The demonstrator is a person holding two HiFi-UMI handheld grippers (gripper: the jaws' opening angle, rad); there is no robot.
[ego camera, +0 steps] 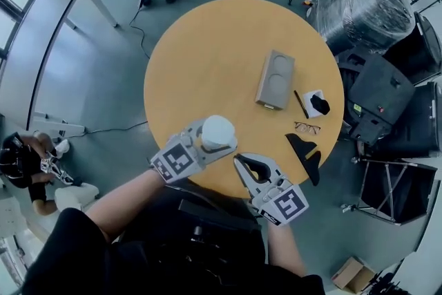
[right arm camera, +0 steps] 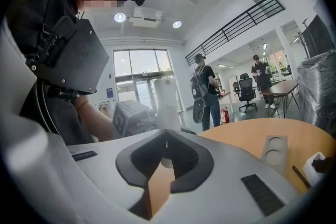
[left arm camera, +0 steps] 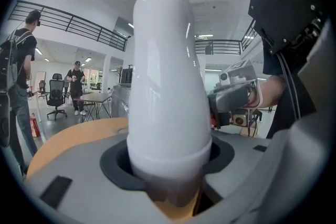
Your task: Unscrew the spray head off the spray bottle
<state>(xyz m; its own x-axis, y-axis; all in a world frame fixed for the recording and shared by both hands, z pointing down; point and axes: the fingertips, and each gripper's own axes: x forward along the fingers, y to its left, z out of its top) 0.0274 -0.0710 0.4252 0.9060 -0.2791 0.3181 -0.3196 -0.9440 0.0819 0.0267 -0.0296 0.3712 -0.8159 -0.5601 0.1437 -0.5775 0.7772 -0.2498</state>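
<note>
Left tongs (ego camera: pixel 210 147) clamp 1 smooth white plastic bottle (left arm camera: pixel 167 86), held upright over the near edge of the round wooden tabletop (ego camera: pixel 207 45). Right tongs (ego camera: pixel 242 164) are closed and empty, just beside the bottle.

The head view looks steeply down from above the person onto the round surface (ego camera: pixel 207 52), with both hands low in frame. The left gripper view rides on the left hand-held gripper (ego camera: pixel 219 141), looks nearly level, and sits very close to the white bottle (left arm camera: pixel 165 76). The right gripper view, on the right hand-held gripper (ego camera: pixel 239 161), faces back towards it. Both show that bottle and the surface's edge.
</note>
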